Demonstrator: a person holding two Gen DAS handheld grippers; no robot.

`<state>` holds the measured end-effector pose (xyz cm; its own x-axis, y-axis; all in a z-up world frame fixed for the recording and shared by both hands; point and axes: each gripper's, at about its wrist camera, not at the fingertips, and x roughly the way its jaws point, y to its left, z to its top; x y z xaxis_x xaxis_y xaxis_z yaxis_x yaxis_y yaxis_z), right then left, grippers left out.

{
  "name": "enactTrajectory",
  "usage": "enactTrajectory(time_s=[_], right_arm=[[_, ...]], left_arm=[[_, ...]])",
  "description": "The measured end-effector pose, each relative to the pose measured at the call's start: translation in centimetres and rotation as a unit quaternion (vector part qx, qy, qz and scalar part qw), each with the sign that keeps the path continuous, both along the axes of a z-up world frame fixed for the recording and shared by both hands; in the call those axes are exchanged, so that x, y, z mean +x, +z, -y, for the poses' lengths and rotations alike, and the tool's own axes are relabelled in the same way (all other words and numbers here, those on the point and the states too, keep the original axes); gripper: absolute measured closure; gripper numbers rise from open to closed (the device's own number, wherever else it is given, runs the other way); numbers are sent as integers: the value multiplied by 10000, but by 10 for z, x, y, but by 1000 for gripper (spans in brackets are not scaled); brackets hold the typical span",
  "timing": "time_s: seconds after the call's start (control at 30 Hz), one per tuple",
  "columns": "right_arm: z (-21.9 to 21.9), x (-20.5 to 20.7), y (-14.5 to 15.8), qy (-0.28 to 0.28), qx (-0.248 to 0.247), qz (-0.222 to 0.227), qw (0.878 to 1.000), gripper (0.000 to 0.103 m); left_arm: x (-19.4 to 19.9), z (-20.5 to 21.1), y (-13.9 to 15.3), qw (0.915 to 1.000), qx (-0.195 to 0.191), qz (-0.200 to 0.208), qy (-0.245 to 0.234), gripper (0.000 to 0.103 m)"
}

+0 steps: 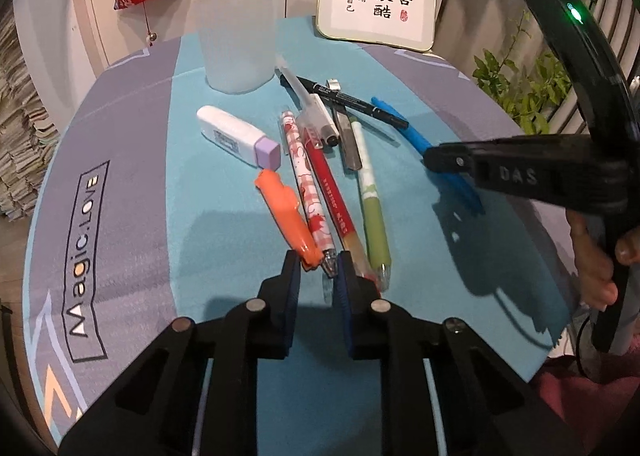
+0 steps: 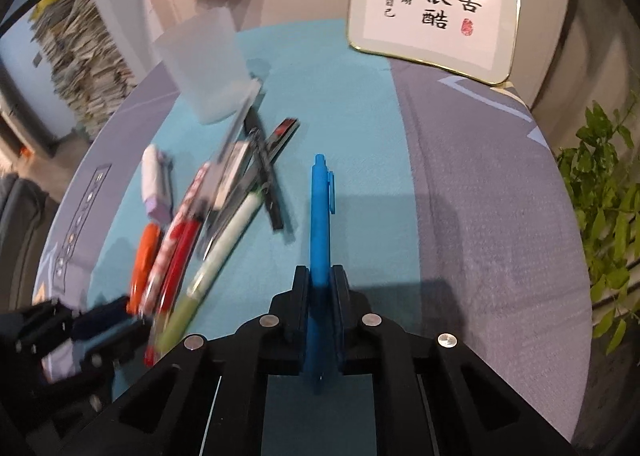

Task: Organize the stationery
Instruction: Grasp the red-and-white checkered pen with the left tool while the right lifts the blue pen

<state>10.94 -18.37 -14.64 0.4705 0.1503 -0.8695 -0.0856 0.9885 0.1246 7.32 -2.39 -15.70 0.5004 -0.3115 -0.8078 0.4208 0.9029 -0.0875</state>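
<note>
On the blue and grey mat, a frosted cup stands at the back. Left to right in front of it lie a white eraser, an orange marker, a patterned pen, a red pen and a green pen. The left gripper is nearly shut, its pads either side of the patterned pen's tip; whether they press on it I cannot tell. Further right, the right gripper is clamped on a blue pen, which points away from the camera, above the mat.
</note>
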Motion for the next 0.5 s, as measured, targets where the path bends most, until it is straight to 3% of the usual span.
enactTrajectory(time_s=[0.33, 0.5], right_arm=[[-4, -44, 3, 745, -105, -192, 9970, 92], [-5, -44, 3, 772, -114, -134, 9969, 92]], left_arm=[[-10, -55, 2, 9971, 233, 6, 719, 89], [-18, -49, 21, 9975, 169, 391, 570, 89]])
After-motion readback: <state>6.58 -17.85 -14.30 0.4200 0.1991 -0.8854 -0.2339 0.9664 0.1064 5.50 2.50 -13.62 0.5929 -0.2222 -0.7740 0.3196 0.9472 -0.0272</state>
